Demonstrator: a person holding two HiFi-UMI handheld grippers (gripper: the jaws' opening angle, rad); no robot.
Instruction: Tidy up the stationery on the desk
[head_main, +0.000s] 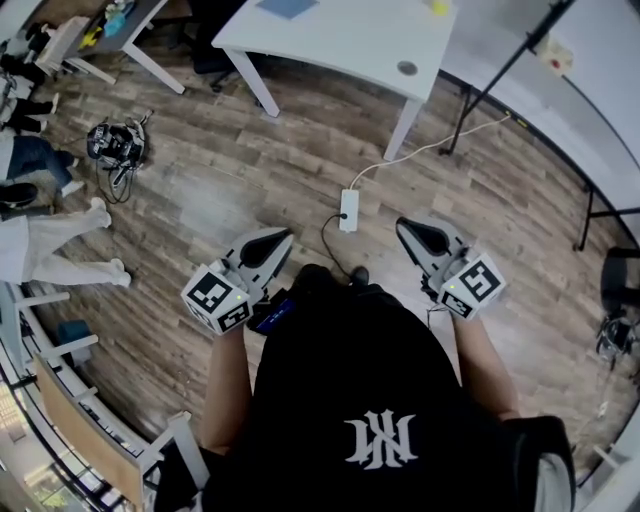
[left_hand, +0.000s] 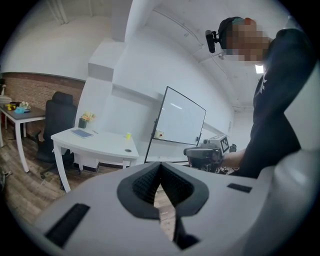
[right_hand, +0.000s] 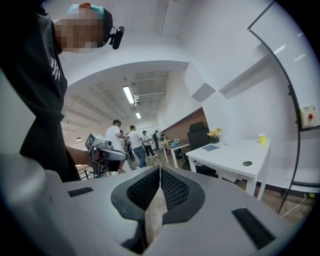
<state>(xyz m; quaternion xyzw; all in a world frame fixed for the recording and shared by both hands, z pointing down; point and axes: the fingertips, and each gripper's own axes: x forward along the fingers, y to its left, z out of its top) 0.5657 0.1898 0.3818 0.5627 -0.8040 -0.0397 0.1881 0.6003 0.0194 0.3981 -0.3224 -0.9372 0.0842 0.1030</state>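
Well, both grippers are low over the wood-plank floor (head_main: 230, 170), well short of the desk. Left gripper (left_hand: 160, 167): smooth grey shells and black gridded rubber pads. The tips meet in a V w/ nothing betw. them, and only floor shows thru the slit below. Right gripper (right_hand: 160, 170): same build, pad tips pressed together, likewise empty. In head view each carries a cube w/ square black-and-white markers.

The desk has a flat matte white tabletop (head_main: 340, 40) w/ a rounded corner and slim angled legs. A round grey grommet (head_main: 406, 68) is set nr its front corner. On top:
- A thin blue notebook (left_hand: 81, 133) lies flat.
- A small yellow cup (left_hand: 128, 135) stands upright, farther back than the grommet and well apart from the notebook.
- A dark pot of yellow flowers (left_hand: 86, 120) stands at the wall side.

All of these sit well ahead of both grippers, across open floor.

A white oblong power strip (head_main: 348, 210) w/ a thin cable lies on the planks betw. the grippers and the desk. A whiteboard (left_hand: 182, 122) on a black stand leans just beside the desk, and a black padded office chair (left_hand: 57, 120) stands by the desk.
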